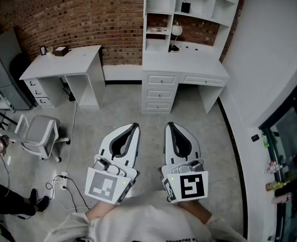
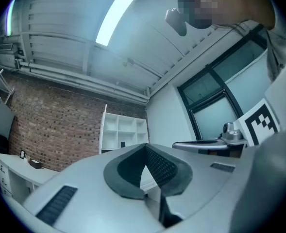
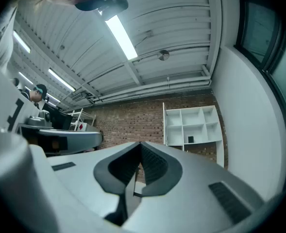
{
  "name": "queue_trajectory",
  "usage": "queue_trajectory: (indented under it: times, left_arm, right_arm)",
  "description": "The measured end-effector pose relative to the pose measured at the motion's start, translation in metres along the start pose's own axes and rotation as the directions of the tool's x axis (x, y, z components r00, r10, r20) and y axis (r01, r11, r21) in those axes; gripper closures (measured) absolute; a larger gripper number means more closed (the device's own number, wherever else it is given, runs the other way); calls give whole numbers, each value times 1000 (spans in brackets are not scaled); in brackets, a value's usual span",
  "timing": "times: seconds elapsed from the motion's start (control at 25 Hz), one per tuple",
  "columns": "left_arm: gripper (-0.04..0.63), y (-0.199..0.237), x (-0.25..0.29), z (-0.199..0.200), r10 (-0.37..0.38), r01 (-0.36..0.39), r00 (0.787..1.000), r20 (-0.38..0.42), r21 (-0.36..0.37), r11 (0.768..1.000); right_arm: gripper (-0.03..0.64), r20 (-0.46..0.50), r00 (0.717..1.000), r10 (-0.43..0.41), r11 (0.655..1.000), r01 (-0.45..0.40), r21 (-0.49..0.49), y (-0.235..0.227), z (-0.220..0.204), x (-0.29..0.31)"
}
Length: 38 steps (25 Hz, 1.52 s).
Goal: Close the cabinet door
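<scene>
A tall white open-shelved cabinet (image 1: 144, 19) was seen standing upright against the red brick wall (image 1: 87, 14), its long axis vertical and its front turned toward the person. Its door could not be made out. Two white desks were counted, one (image 1: 188, 62) under the cabinet with three stacked drawers (image 1: 158, 92) and one (image 1: 67, 62) to its left. One grey chair (image 1: 37, 132) was also counted. The left gripper (image 1: 134, 127) and right gripper (image 1: 169, 126) were held side by side, aimed at the cabinet and tipped slightly upward. Both pairs of jaws were pressed together on nothing.
</scene>
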<state>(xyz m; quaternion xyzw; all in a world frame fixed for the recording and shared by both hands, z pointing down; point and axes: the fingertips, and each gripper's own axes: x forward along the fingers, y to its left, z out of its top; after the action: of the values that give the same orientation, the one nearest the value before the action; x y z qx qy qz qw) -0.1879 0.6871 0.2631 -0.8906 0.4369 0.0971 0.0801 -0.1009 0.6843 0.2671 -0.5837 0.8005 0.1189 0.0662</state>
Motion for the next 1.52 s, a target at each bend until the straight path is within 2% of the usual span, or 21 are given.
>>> queue_trajectory:
  times: [0.48, 0.64, 0.92, 1.16, 1.52]
  left_arm:
    - [588, 22, -4, -4, 4, -4, 1000, 5, -14, 1000]
    - [588, 28, 9, -13, -2, 2, 1000, -6, -20, 1000]
    - [588, 52, 52, -28, -1, 1, 1000, -5, -30, 1000]
    - [588, 82, 112, -35, -12, 13, 1000, 21, -19, 1000]
    - [588, 126, 197, -57, 21, -21, 1000, 11, -12, 1000]
  right_arm:
    - [598, 6, 1000, -6, 1000, 6, -10, 14, 0, 14]
    - [598, 9, 1000, 4, 1000, -4, 27, 7, -9, 28]
    - [597, 28, 1000, 12, 999, -13, 33, -16, -20, 73]
    - [598, 27, 1000, 2, 999, -3, 43, -50, -41, 130]
    - [597, 61, 998, 32, 999, -34, 33, -98, -51, 217]
